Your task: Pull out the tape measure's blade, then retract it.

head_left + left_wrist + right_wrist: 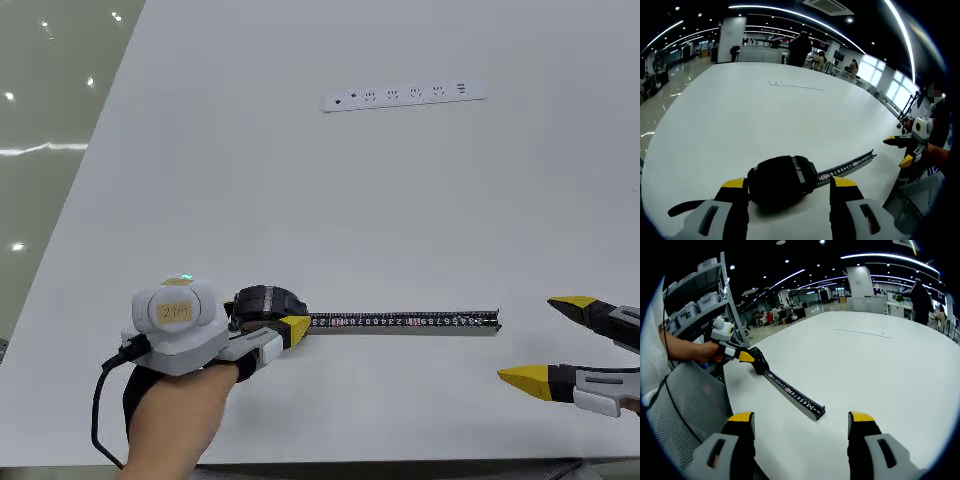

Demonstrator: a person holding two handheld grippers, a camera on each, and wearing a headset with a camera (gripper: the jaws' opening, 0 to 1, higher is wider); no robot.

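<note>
The left gripper (789, 182) clamps the tape measure (265, 300) at the near left of the counter (300, 200), its blade (405, 321) running right, its tip just short of the right gripper (527, 337), whose jaws are spread and empty.

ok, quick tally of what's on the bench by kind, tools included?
tape measure: 1
power strip: 1
tools: 2, the left tool and the right tool
total: 4
</note>
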